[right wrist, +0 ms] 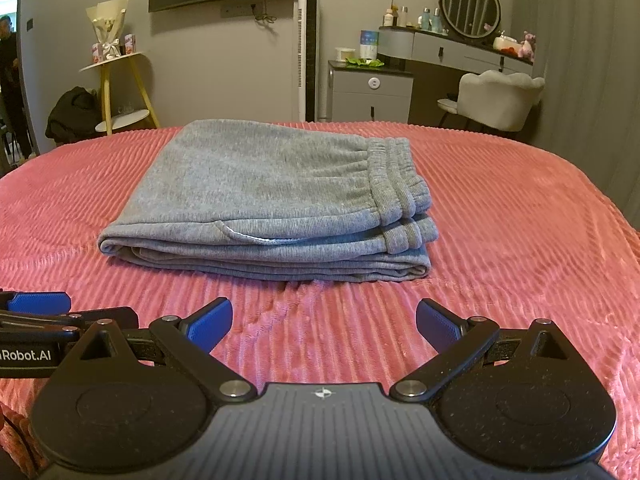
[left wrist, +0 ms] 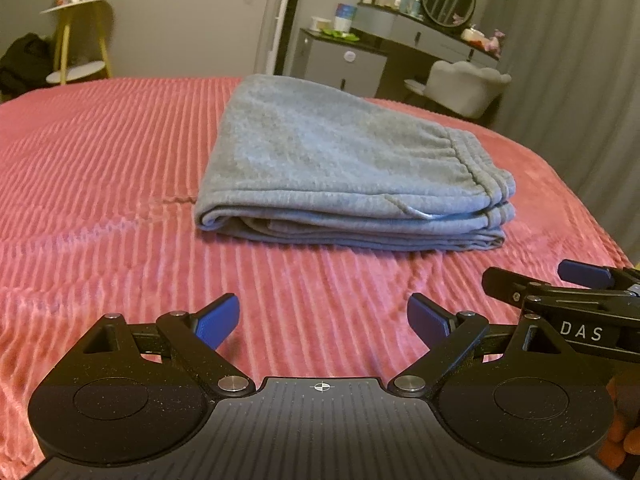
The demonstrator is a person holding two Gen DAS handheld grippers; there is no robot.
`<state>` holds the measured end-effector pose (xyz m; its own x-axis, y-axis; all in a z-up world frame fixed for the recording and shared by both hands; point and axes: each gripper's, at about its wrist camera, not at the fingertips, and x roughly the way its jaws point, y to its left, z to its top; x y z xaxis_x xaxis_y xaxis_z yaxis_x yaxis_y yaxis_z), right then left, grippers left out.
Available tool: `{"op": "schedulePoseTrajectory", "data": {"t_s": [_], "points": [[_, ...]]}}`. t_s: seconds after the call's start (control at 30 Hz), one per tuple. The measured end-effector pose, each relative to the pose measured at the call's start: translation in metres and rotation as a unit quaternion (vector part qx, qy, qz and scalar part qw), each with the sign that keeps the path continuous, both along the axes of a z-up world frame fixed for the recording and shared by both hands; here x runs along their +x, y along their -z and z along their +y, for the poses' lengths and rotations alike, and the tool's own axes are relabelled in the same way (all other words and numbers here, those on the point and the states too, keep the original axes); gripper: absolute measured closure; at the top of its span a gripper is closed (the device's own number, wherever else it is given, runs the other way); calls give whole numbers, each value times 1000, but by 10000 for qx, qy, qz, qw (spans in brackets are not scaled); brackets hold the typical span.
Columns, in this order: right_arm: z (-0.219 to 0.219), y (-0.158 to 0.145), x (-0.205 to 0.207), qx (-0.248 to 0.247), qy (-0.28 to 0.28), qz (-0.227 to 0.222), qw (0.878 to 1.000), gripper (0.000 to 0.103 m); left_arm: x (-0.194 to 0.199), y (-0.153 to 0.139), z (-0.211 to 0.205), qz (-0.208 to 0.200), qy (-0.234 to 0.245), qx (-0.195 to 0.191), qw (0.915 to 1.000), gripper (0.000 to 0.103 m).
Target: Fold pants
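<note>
Since the grey fleece sweatpants (right wrist: 264, 196) already lie in a compact stack of several layers on the ribbed coral-pink bedspread (right wrist: 520, 240), the folding looks to me all but finished. I can count a few thicknesses of cloth along the near edge, and the gathered elastic waistband (right wrist: 394, 184) sits on top at the right-hand end of the bundle, doubled over itself. A pocket opening (right wrist: 256, 236) shows as a pale curved seam on the near side. What might remain, as I judge it, is no more than a little squaring-up of the edges, or nothing at all; the lowest layer sticks out slightly toward the grippers.

The bundle sits toward the middle of the bed, well apart from both tools. Seen from here the top face narrows toward the far wall, which may be only the lens. The waistband end points to the right and the rounded fold to the left, so the near edge runs left to right; which way the bundle is longer, I cannot say.

Both tools hover low over the bedspread on the near side, side by side. The left gripper (left wrist: 322, 322) has its blue-padded fingers (left wrist: 218, 320) spread wide with nothing between them, and the right gripper (right wrist: 324, 326) is likewise spread wide and empty.
</note>
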<state>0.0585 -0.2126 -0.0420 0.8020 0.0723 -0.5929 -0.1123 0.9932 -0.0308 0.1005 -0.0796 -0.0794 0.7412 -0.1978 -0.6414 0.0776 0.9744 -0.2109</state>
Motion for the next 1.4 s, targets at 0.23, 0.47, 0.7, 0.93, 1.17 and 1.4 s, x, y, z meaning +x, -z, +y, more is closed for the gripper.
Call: {"op": "schedulePoseTrajectory", "data": {"t_s": [0.23,0.47,0.7,0.93,1.17,1.4], "points": [[0,0,0,7,25,7,10000,4,0,0,-3,-20,104,14,9999,8],[-1,0,0,5,25,2,10000,4,0,0,-2,-22,89,-27,10000,8],[-1,0,1,11,30,4,10000,4,0,0,-2,-22,113,-12,9999,8],[-1,0,1,13,31,3,10000,4,1,0,-3,-19,141,-37,9999,8],[-2,0,1,13,34,8,10000,4,1,0,-3,-18,156,-49,9999,8],[-1,0,0,-13,49,5,10000,4,2,-1,-2,-47,170,-100,9998,8]]}}
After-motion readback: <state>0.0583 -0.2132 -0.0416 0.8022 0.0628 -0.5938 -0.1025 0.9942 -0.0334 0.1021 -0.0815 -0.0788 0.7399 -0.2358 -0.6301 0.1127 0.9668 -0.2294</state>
